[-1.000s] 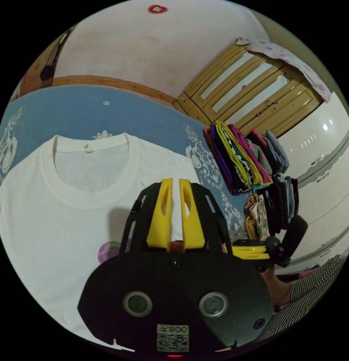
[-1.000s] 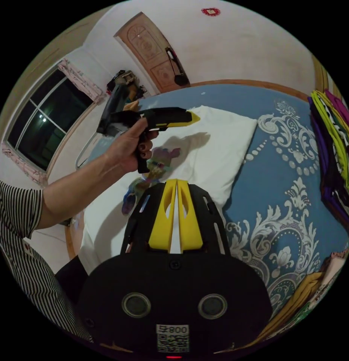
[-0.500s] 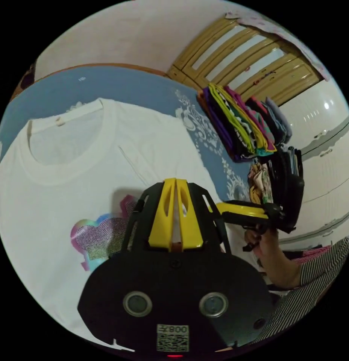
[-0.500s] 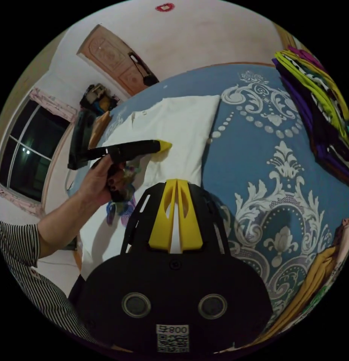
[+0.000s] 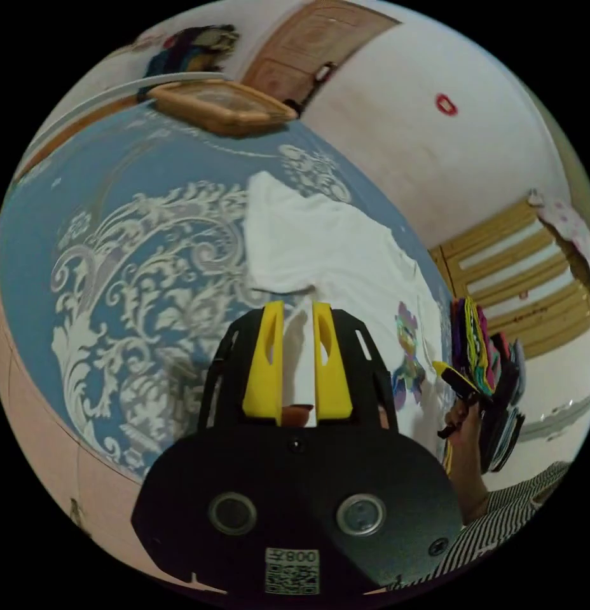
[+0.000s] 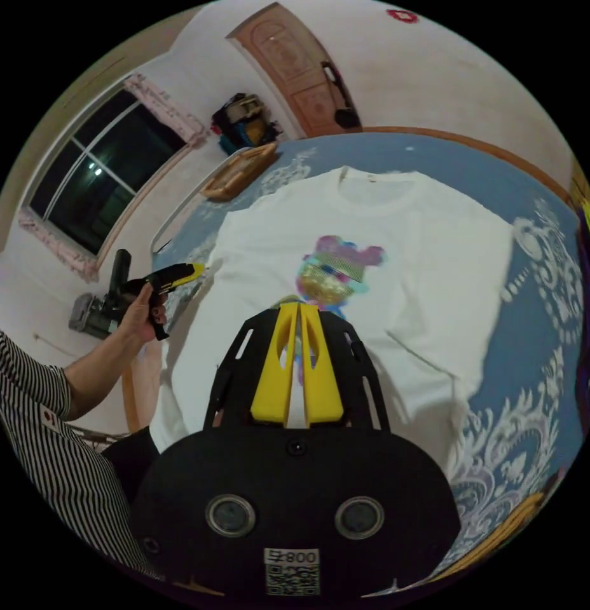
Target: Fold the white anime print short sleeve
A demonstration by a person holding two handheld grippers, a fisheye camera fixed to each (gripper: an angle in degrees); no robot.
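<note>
We see the white T-shirt (image 6: 397,254) lying flat and face up on the blue patterned bedspread (image 6: 536,356), its colourful print (image 6: 336,270) in the middle of the chest and its collar toward the far wall. In the left gripper view our left gripper (image 5: 297,311) has its yellow jaws a narrow gap apart, with white cloth showing between them near the shirt's sleeve; we cannot tell if they press on it. In the right gripper view our right gripper (image 6: 299,311) hovers over the shirt's lower half, jaws nearly closed on nothing. A stack of folded clothes (image 5: 482,356) sits beside the shirt.
</note>
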